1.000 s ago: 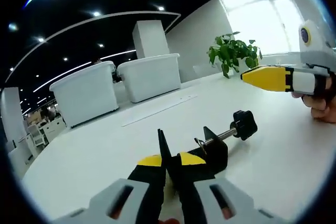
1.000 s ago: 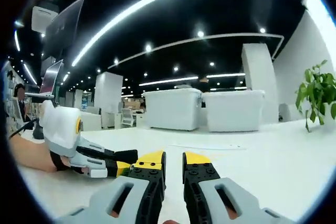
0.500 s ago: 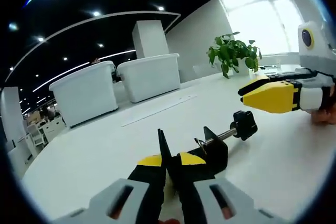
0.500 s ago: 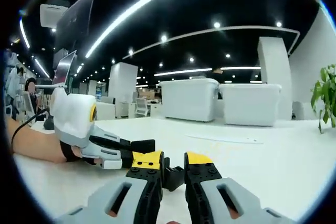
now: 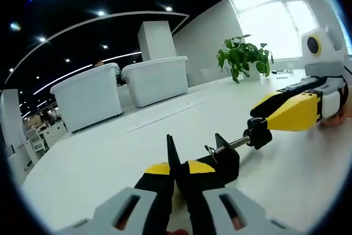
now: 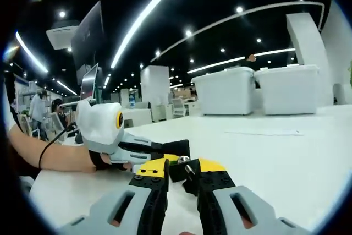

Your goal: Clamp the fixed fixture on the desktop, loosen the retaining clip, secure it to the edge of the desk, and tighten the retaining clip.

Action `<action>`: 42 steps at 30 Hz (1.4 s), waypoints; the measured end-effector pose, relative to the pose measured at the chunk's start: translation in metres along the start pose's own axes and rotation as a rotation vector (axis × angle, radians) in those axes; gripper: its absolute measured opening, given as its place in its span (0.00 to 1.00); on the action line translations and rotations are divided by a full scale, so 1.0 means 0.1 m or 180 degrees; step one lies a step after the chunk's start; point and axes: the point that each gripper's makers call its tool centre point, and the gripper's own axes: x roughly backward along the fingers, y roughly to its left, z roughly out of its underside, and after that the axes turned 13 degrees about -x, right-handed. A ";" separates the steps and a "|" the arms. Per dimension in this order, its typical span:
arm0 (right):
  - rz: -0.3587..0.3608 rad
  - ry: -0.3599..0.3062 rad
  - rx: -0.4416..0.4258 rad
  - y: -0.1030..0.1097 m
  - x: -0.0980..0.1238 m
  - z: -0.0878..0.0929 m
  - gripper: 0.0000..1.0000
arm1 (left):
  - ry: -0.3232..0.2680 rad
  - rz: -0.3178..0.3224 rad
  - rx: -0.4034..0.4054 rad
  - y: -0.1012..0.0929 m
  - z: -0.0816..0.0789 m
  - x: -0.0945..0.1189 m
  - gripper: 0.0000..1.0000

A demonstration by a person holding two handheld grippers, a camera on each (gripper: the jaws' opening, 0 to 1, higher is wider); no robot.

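**Both grippers on the black clamp fixture**

Left gripper view: we see the left gripper [image 5: 177, 170] with its jaws pressed together on the black clamp fixture [image 5: 224, 160], which sits on the white desk [image 5: 99, 158]. The fixture's threaded screw [image 5: 234, 144] runs away from the body to a black knob [image 5: 257, 134]. The right gripper [image 5: 258, 122] comes in from the side, its yellow tips touching that knob; we cannot tell how firmly they grip.

In the right gripper view, the right gripper [image 6: 179, 168] stands with a narrow gap between its jaws, and the knob [image 6: 184, 168] lies in that gap. Just beyond the fixture we see the left gripper [image 6: 144, 152] and the hand [image 6: 104, 160] holding it. Two white bins [image 5: 121, 89] stand well behind the fixture, with a potted plant [image 5: 242, 56] beside them.
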 end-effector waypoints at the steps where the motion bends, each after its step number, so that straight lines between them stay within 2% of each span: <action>1: 0.0001 0.0002 -0.0014 -0.01 -0.01 0.00 0.19 | -0.0001 0.0002 -0.0001 0.00 0.00 0.00 0.08; 7: -0.0071 0.0083 0.0046 -0.06 -0.04 0.02 0.19 | 0.0007 0.0019 0.0031 0.01 0.00 -0.02 0.08; 12: -0.0099 0.0087 0.0074 -0.02 -0.03 0.02 0.19 | 0.0015 0.0033 0.0061 0.01 0.00 -0.03 0.08; 23: 0.0073 0.0118 0.0031 -0.11 0.01 0.06 0.19 | 0.0014 0.0036 0.0062 0.02 0.00 -0.05 0.08; 38: 0.0063 0.0189 0.0058 -0.12 -0.01 0.13 0.20 | 0.0009 0.0049 0.0063 0.04 0.00 -0.07 0.08; 42: 0.0038 0.0173 0.0164 -0.12 -0.01 0.12 0.20 | 0.0009 0.0047 0.0061 0.04 0.00 -0.08 0.08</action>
